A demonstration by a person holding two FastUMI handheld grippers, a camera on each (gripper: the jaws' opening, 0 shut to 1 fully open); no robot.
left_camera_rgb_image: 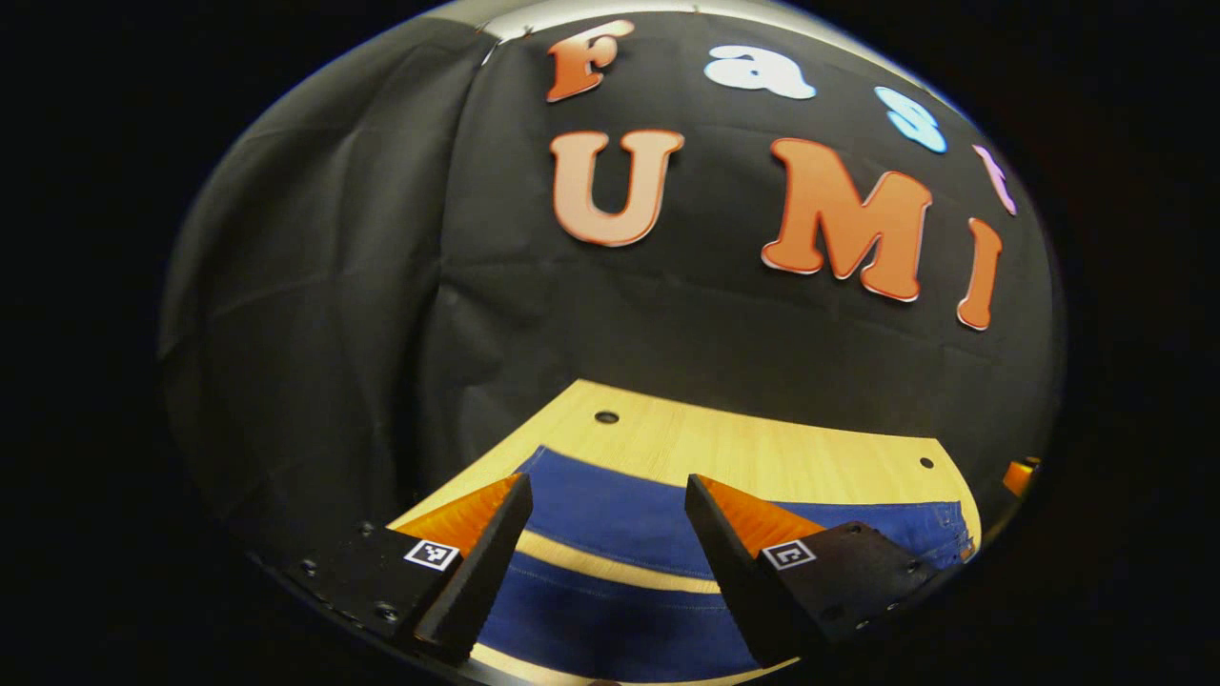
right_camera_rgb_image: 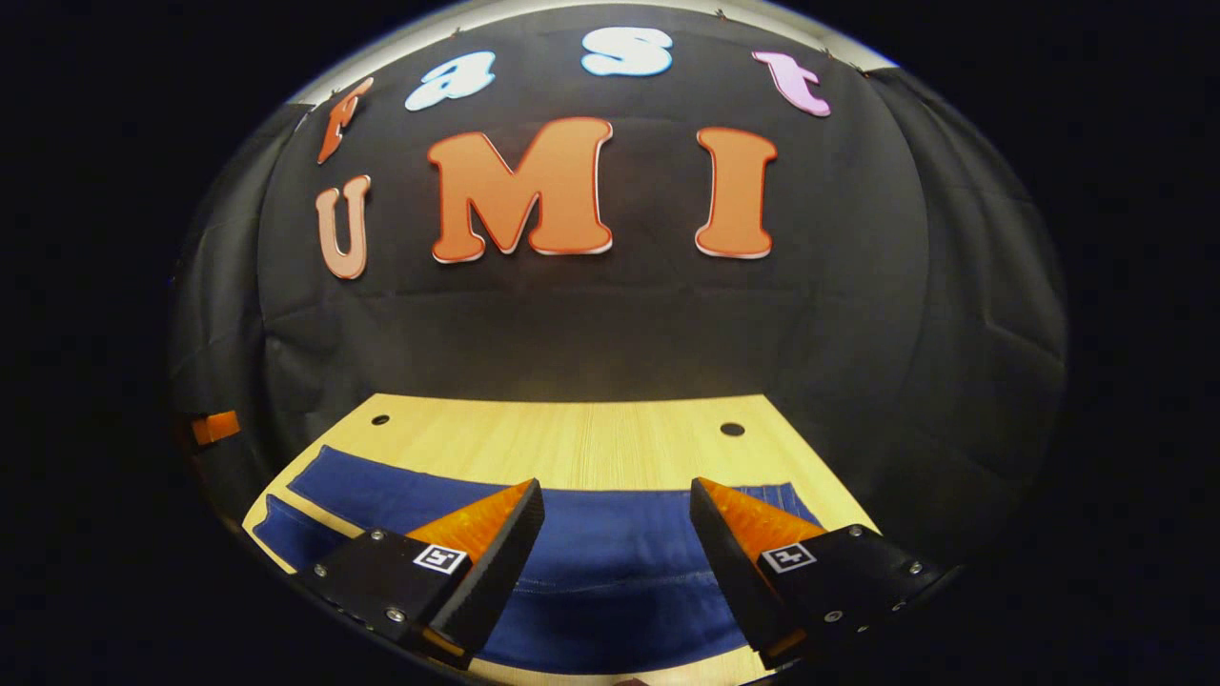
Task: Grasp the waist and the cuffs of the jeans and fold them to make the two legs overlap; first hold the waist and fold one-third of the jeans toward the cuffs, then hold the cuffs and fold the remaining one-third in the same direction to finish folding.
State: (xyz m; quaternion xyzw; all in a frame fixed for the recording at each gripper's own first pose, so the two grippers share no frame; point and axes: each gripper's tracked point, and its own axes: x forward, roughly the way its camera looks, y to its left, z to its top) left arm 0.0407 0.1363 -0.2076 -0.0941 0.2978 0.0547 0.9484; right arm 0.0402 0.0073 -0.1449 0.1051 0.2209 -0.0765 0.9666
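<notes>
- Closest in the left gripper view, the left gripper (left_camera_rgb_image: 608, 495) has its two wedge-shaped fingers spread wide apart, with nothing between them. Each finger carries a small square tag with a black-and-white pattern; I cannot read it as writing.
- Between and beyond these fingers lie the jeans (left_camera_rgb_image: 629, 524), blue denim, flat on the table (left_camera_rgb_image: 762, 448). Both legs are laid out side by side, with a narrow strip of wood showing between them. A stitched seam runs along the nearer leg.
- Likewise in the right gripper view, the right gripper (right_camera_rgb_image: 618, 495) is spread open above the jeans (right_camera_rgb_image: 610, 543) and pinches nothing. Its fingers are also wedge-shaped, with ridged inner faces and the same kind of square tag.
- To the left in this view the two legs separate, and their ends lie near the table edge.
- Farther off, the table (right_camera_rgb_image: 572, 438) is pale wood with a fine straight grain and small round dark holes near its far corners.
- Both grippers point level and forward, over the near part of the jeans.
</notes>
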